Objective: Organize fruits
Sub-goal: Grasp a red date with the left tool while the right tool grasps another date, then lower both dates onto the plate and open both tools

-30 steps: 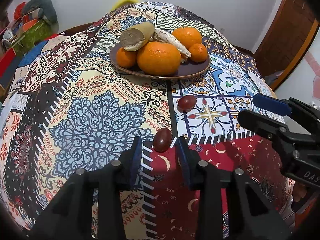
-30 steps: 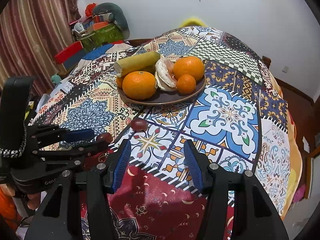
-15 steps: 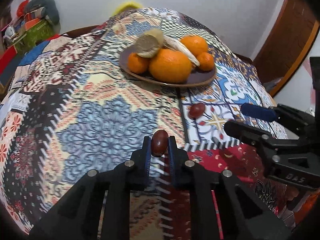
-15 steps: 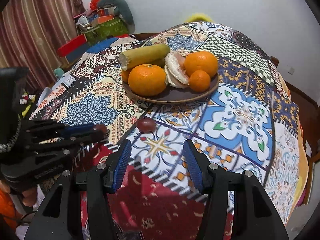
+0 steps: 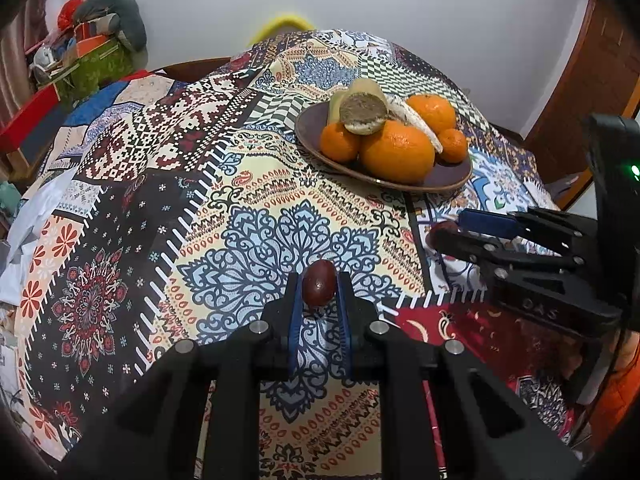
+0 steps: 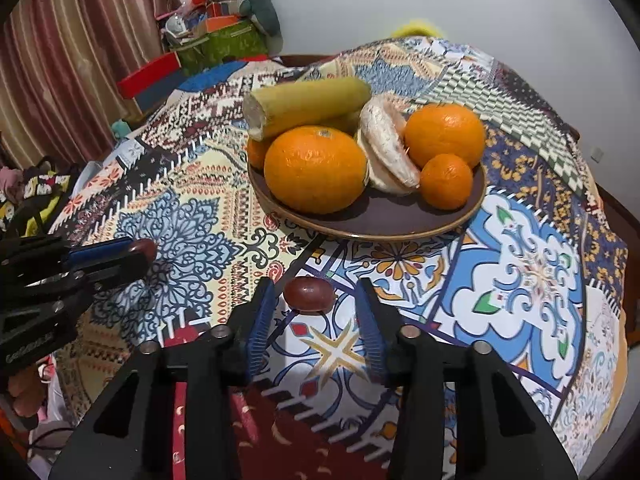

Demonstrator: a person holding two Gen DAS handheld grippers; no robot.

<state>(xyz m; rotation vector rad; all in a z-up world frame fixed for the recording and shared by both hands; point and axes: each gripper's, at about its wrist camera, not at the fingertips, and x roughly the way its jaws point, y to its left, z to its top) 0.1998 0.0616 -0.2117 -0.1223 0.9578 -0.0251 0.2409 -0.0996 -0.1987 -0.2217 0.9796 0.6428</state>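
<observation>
My left gripper (image 5: 319, 288) is shut on a small dark red fruit (image 5: 319, 288) and holds it above the patterned cloth; it also shows at the left of the right wrist view (image 6: 142, 249). My right gripper (image 6: 316, 300) is open, its fingers on either side of a second dark red fruit (image 6: 309, 294) lying on the cloth, not touching it. That fruit peeks out beside the right gripper in the left wrist view (image 5: 436, 231). A brown plate (image 6: 380, 224) beyond holds several oranges (image 6: 316, 168), a banana (image 6: 308, 98) and a peeled white fruit (image 6: 386, 150).
The table is covered by a patchwork cloth (image 5: 200, 208). Boxes and clutter (image 6: 216, 36) stand at the back left by a curtain (image 6: 60, 60). A wooden door (image 5: 600, 80) is at the right. The plate also shows in the left wrist view (image 5: 308, 128).
My left gripper closed on the red fruit and lifted it off the cloth. My right gripper moved forward until its open fingers flank the second red fruit.
</observation>
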